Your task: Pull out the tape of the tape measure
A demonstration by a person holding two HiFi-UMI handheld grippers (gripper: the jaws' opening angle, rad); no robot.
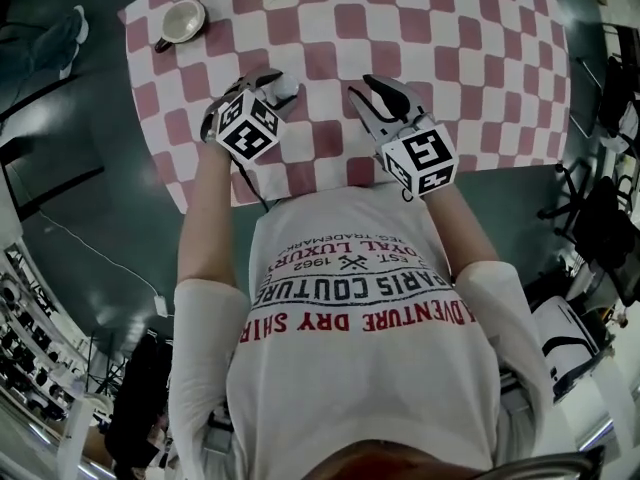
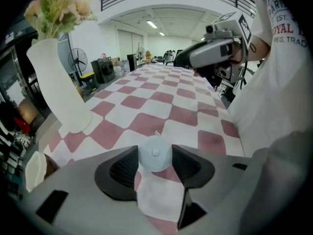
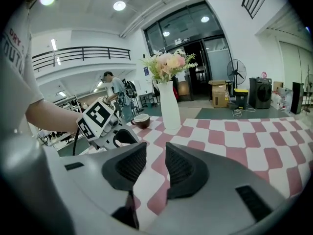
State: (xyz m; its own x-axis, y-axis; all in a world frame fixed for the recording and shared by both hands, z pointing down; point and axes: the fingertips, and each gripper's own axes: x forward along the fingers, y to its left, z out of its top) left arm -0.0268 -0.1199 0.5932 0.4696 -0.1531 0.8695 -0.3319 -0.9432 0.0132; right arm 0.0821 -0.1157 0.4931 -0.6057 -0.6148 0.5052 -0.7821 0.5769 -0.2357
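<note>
Head view: cup (image 1: 183, 20) sits on the checked tablecloth (image 1: 470, 58), well beyond the left claw (image 1: 278, 88) and off to its left. Inside looks pale, contents not readable. Both claws are over the near part of the cloth, side by side and apart, pointing away from the person's torso. Left claw tips down more steeply than the right claw (image 1: 365, 93).

Left gripper view: jaws clamped on the tape measure (image 2: 155, 153), a round pale disc with a pad touching each side. No tape visible outside the case. White vase (image 2: 56, 89) stands upright ahead-left of the claw, flowers (image 2: 56, 6) in it. Right claw is ahead to the right, higher up.

Right gripper view: jaws apart with a narrow gap, nothing between them, only cloth beyond. Vase with flowers is straight ahead of the claw. Cup is just left of the vase, brown outside, white rim. Left claw is off to the left.
</note>
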